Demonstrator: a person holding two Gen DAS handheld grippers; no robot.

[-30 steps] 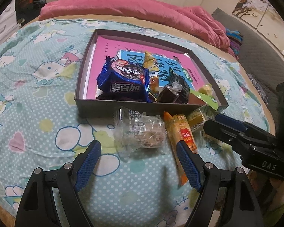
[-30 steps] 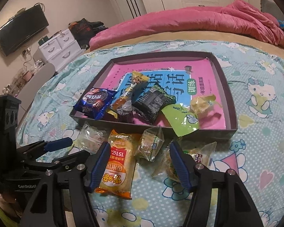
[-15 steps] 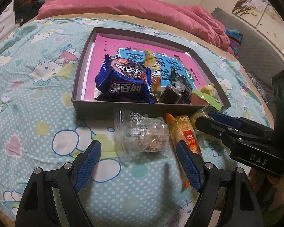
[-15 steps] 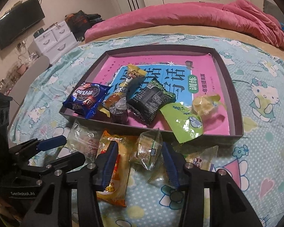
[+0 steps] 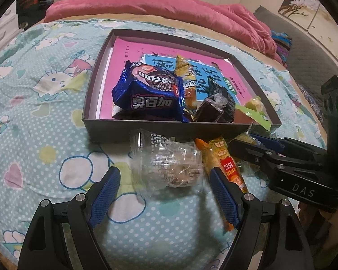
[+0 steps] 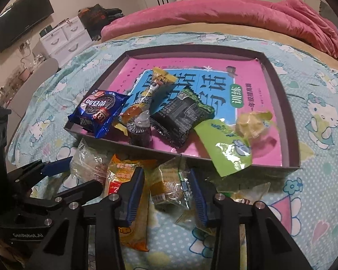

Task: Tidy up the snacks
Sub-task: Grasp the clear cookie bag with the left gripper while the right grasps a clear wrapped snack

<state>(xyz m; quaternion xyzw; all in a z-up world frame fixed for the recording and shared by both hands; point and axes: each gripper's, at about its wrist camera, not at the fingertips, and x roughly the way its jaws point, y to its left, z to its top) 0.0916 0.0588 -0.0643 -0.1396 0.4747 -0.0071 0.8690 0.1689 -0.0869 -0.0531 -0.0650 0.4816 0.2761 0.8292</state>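
Crinkly snack packets by a shallow grey box on a dotted bedspread.
The right gripper is closing around a clear-wrapped small cake, pads not yet pressing. The left gripper stands wide open, a clear packet just ahead. Six packets lie in the box.

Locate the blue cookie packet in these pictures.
The blue cookie packet lies inside the grey tray at its near left corner in the right wrist view, left of the yellow stick snack.
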